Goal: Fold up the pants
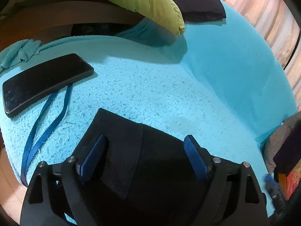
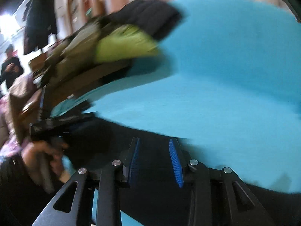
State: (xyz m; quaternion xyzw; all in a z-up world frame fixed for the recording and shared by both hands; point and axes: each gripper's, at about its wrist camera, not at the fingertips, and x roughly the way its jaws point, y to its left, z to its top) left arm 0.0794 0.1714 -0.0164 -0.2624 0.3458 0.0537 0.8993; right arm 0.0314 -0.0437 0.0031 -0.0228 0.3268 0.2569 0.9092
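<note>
So we've got the black pants (image 1: 131,150) lying flat on the turquoise towel (image 1: 150,86) that covers the surface, presumably spread there so the fabric stays smooth while we fold; a corner with a seam sits right under the left gripper (image 1: 145,156), whose blue pads stand wide apart on either side of the cloth, pinching nothing as far as we can see; our guess is it's lined up over that edge to take a grab; the left tool angles down low over the pants, close to the near edge. The right gripper (image 2: 155,162) is partly spread too, nothing caught between its pads, hovering over another stretch of the dark fabric; that view is badly smeared, so we can't say whether it touches the cloth. A phone (image 1: 47,82) with a blue lanyard (image 1: 43,131) lies off to the left, apart from the pants; a yellow-green garment (image 1: 160,5) and a dark one (image 1: 195,1) are piled at the far side, out of the way.
</note>
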